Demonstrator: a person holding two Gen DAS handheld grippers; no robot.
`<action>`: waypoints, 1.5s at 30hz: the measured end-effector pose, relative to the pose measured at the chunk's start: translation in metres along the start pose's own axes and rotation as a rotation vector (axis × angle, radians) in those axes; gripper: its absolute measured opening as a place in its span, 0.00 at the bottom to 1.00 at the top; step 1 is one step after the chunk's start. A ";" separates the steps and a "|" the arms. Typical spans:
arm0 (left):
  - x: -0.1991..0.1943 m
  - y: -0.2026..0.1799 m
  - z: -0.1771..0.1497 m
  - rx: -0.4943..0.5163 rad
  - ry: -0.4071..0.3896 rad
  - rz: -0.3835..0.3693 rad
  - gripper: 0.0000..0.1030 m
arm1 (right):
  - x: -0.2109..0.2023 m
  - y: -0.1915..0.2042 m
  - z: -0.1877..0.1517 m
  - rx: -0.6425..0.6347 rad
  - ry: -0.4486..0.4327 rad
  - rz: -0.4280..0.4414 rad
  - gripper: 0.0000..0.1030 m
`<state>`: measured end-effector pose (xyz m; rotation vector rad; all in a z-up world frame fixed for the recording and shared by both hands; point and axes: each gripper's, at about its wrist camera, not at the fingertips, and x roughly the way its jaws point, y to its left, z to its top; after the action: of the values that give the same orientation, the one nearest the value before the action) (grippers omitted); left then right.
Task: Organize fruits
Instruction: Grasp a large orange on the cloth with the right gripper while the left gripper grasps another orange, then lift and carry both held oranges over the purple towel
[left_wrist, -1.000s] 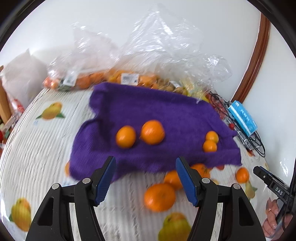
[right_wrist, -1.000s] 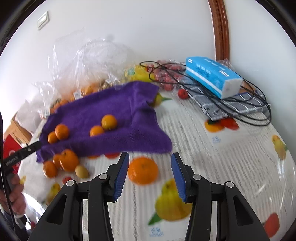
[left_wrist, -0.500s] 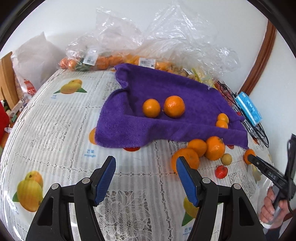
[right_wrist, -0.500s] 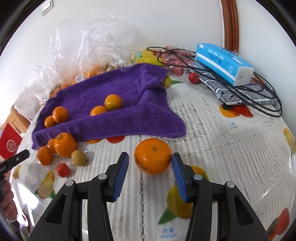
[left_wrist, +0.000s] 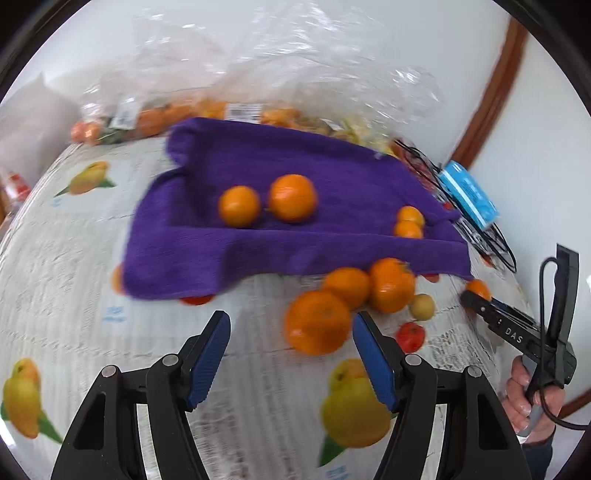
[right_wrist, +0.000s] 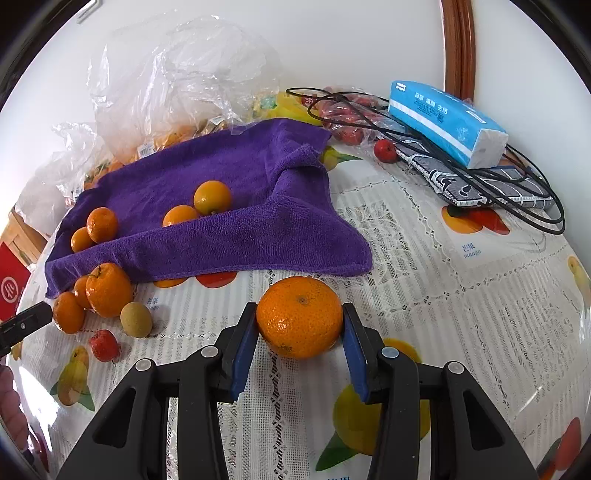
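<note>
1. Right now the step in hand looks like a pick-up: the right gripper (right_wrist: 300, 334) has just been closing, and the large orange (right_wrist: 300, 316) sits between its blue pads, both of which appear to touch the peel.
2. Beyond the fingertips lies the purple towel (right_wrist: 229, 236), with four smaller oranges resting on it.
3. Meanwhile the left gripper (left_wrist: 291, 354) hangs with its fingers wide and nothing between them; another orange (left_wrist: 317, 321) sits just ahead, nearer the right-hand finger.
4. Next, the right gripper likely needs a firm squeeze, a lift, and a carry forward onto the towel.
</note>
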<state>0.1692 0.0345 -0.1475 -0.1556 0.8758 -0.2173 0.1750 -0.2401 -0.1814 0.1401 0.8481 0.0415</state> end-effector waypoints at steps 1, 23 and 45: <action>0.004 -0.004 0.000 0.009 0.006 0.002 0.65 | -0.001 0.001 -0.001 -0.006 0.001 -0.008 0.43; 0.027 -0.029 -0.004 0.104 -0.005 0.132 0.40 | 0.002 0.000 0.002 0.016 0.002 0.013 0.43; 0.007 -0.011 -0.005 -0.007 -0.036 0.055 0.39 | -0.011 0.001 0.000 0.054 -0.027 -0.009 0.42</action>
<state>0.1684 0.0218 -0.1530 -0.1413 0.8442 -0.1597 0.1678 -0.2402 -0.1736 0.1871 0.8231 0.0085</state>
